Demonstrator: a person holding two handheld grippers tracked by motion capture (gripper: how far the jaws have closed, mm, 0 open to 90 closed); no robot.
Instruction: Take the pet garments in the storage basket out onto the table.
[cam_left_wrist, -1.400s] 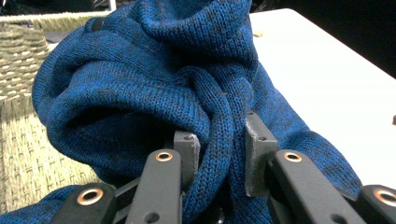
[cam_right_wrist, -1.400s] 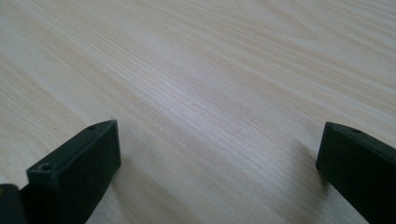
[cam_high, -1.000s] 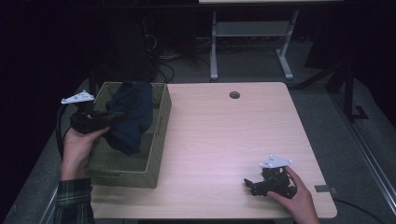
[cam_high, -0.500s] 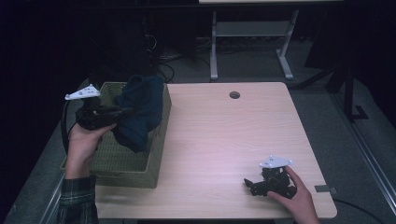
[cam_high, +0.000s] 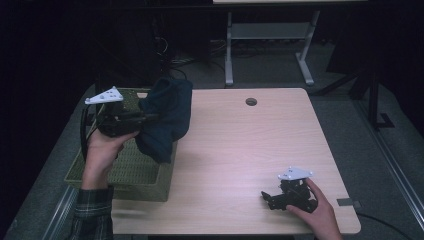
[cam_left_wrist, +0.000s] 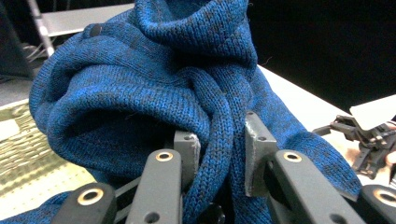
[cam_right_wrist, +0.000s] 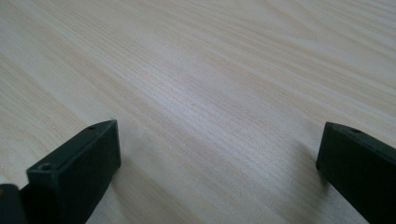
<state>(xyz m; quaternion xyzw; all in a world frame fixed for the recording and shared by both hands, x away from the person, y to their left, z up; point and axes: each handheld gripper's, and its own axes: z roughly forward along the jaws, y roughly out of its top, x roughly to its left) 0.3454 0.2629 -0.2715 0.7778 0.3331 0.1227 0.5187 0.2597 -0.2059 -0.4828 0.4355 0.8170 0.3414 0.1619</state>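
High view: holding a dark blue knitted garment (cam_high: 167, 117) up over the right rim of a green woven basket (cam_high: 125, 172), with the left gripper (cam_high: 150, 118) clamping a fold of it and pointing toward the table's middle. Hanging from the jaws in a bunched lump, lower end drooping against the basket's right wall, upper part arching above the rim. Sitting at the left edge of a light wooden table (cam_high: 240, 145), the basket. Resting low on the table near its front right corner, the right gripper (cam_high: 267, 198), well apart from garment and basket, jaws pointing left.

Left gripper view: pinching a twisted rope of blue knit (cam_left_wrist: 140, 93) between two grey pads (cam_left_wrist: 187, 149), jaws clenched on the cloth, more folds bulging above and to the left. Showing the basket's weave (cam_left_wrist: 28, 154) at lower left and the other gripper (cam_left_wrist: 364, 135) far right.

Right gripper view: lying just over bare wood grain (cam_right_wrist: 196, 84), black jaws spread wide, gripping nothing.
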